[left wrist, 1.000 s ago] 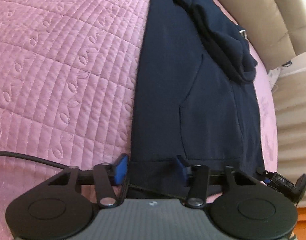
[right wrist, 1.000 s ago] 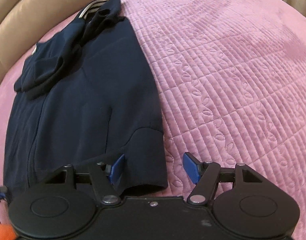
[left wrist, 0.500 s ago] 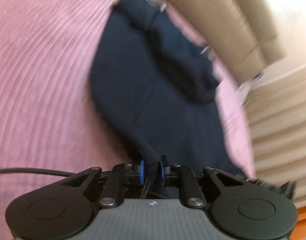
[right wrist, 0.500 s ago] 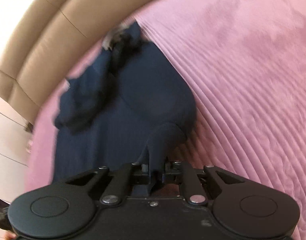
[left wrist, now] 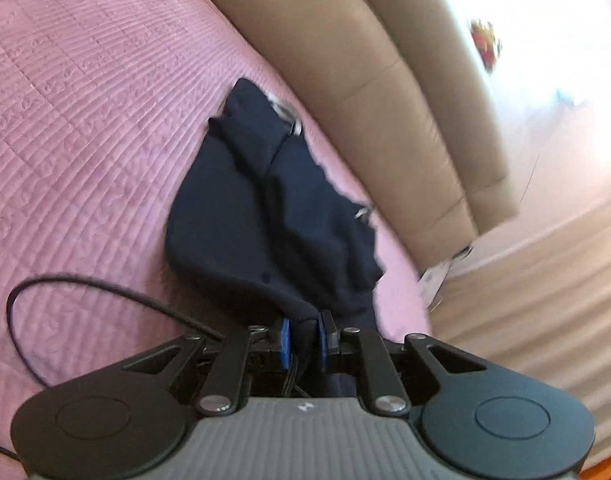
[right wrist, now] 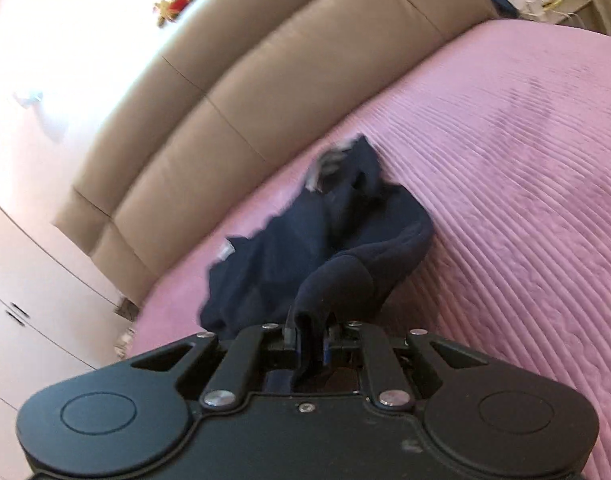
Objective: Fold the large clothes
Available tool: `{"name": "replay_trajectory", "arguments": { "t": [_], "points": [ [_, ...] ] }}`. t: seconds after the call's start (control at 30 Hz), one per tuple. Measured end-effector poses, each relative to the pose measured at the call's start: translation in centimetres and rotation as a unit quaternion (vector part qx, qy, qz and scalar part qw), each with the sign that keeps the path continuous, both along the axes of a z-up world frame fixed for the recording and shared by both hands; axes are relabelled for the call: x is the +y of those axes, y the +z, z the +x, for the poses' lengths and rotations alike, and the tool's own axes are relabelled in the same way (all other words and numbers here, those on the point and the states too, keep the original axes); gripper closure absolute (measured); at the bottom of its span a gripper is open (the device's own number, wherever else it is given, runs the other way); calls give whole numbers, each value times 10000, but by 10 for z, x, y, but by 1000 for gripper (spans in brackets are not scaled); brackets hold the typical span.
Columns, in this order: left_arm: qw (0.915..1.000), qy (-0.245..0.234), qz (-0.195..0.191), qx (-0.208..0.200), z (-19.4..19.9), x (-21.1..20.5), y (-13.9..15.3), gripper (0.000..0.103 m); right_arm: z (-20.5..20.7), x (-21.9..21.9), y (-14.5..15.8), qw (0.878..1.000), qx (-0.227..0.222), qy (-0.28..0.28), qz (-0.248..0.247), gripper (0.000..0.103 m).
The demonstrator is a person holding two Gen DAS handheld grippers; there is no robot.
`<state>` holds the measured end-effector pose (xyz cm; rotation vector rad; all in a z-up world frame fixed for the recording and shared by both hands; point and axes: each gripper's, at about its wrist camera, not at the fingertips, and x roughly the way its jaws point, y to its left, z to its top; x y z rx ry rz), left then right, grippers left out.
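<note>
Navy garment hem now lifted off pink bedspread, left hand-held gripper and right hand-held gripper each clamped on it

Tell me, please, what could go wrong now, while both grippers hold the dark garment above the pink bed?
1. The left gripper and right gripper each pinch only a small bunch of the garment edge; it may slip out.
2. The far end lies crumpled near the headboard, so the fold could land uneven.
3. The cable lies loose on the bed and might snag.
</note>
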<state>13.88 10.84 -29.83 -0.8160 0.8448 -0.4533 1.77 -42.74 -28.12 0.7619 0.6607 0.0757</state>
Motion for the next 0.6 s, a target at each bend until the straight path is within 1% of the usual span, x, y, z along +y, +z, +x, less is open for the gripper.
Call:
{"name": "replay_trajectory", "arguments": {
  "t": [0.03, 0.07, 0.1, 0.13, 0.2, 0.23, 0.27, 0.3, 0.33, 0.4, 0.47, 0.53, 0.57, 0.6],
  "points": [
    [9998, -108, 58, 143, 0, -1, -7, 87, -2, 3, -4, 9999, 109, -9, -122, 90],
    [9990, -175, 35, 399, 3, -5, -17, 87, -4, 7, -10, 9995, 227, -15, -196, 90],
    [9976, -215, -105, 650, 5, -7, -29, 86, -9, 7, -18, 9993, 327, -14, -166, 90],
    [9952, -251, -361, 879, 10, -11, -41, 86, -10, 8, -26, 9989, 454, -37, -102, 90],
    [9922, -233, -630, 1054, 21, -16, -52, 85, -12, 8, -40, 9974, 697, -107, -120, 90],
    [9917, -292, -692, 1039, 30, -21, -52, 82, -11, 8, -44, 9969, 760, -142, -124, 90],
    [9914, -393, -665, 1057, 34, -26, -53, 77, -11, 6, -49, 9965, 812, -193, -107, 90],
    [9907, -468, -531, 1162, 40, -31, -52, 73, -13, 3, -53, 9958, 875, -257, -75, 90],
    [9900, -518, -293, 1283, 45, -37, -51, 72, -13, 2, -56, 9955, 907, -288, -33, 90],
    [9894, -593, 23, 1324, 43, -43, -51, 71, -10, 0, -62, 9944, 1008, -322, -6, 90],
    [9888, -690, 60, 1324, 41, -48, -51, 66, -9, 1, -67, 9928, 1143, -340, -94, 90],
    [9887, -698, 1, 1327, 42, -51, -53, 57, -10, 0, -73, 9915, 1253, -349, -78, 89],
    [9884, -697, -12, 1349, 46, -56, -54, 54, -8, 0, -76, 9911, 1281, -354, -46, 88],
    [9874, -749, -3, 1395, 50, -61, -55, 52, -7, -1, -78, 9907, 1313, -351, -17, 84]
  ]
}}
